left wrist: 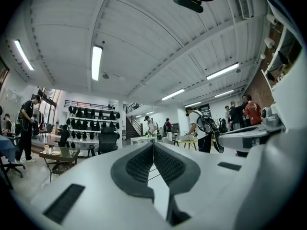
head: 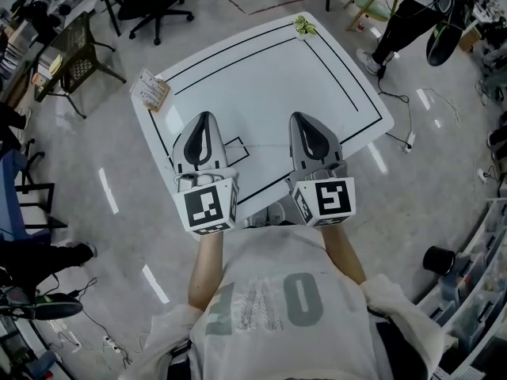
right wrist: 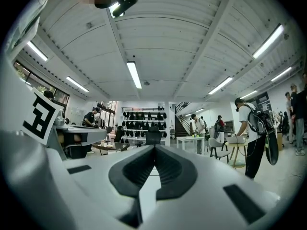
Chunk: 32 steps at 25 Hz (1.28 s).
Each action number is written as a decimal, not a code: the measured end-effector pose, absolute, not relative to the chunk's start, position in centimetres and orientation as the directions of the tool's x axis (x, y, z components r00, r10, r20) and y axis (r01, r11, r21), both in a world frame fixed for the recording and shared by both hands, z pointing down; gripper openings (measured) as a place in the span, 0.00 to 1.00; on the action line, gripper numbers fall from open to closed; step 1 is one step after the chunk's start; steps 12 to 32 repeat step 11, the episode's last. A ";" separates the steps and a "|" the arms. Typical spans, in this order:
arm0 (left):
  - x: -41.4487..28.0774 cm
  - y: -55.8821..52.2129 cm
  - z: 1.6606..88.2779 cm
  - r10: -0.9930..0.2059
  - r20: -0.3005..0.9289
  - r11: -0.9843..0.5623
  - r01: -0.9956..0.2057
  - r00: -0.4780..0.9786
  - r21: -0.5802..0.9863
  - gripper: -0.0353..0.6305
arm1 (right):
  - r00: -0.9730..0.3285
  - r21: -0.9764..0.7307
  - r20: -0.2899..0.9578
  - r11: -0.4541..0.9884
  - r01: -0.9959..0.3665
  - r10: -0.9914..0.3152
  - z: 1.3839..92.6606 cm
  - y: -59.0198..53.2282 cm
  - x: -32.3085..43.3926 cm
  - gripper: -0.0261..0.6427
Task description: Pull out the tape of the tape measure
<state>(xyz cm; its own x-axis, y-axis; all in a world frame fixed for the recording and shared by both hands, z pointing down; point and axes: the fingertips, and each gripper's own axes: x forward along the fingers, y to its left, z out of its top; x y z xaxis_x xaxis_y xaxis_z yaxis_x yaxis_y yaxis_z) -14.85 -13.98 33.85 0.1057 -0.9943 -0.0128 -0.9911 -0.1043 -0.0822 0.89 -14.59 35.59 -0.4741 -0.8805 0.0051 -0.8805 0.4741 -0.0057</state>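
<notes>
White table point(head: 269, 93); black office chair point(head: 155, 5)

Holding the left gripper point(head: 203, 122) and right gripper point(head: 302, 122) level, side by side ahead of the chest point(head: 277, 287), jaws pressed together.

Table point(head: 269, 77) sits mid-floor. L gripper point(head: 205, 125) & R gripper point(head: 305, 125) are side by side over its near edge, apart, both pointing twd the far side. Small thing point(head: 305, 26) on far edge, nr the R corner. Flat packet point(head: 150, 90) at far-L corner. Office chair point(head: 158, 2) on floor beyond far-L corner, standing person point(head: 404, 18) beyond far-R corner. Cable point(head: 400, 105) on floor just R of table.
</notes>
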 end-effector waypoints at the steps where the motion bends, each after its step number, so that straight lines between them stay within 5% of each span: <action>1: -14.9 -14.0 33.9 -0.994 -0.011 -0.105 -0.991 0.106 -0.081 0.10 | -0.473 -0.003 0.006 0.473 -0.881 -0.881 35.6 -14.6 0.9 0.08; 32: -14.8 -14.0 34.2 -0.993 0.007 -0.115 -0.991 0.115 -0.070 0.10 | -0.470 -0.050 0.001 0.469 -0.882 -0.883 35.2 -14.8 1.1 0.08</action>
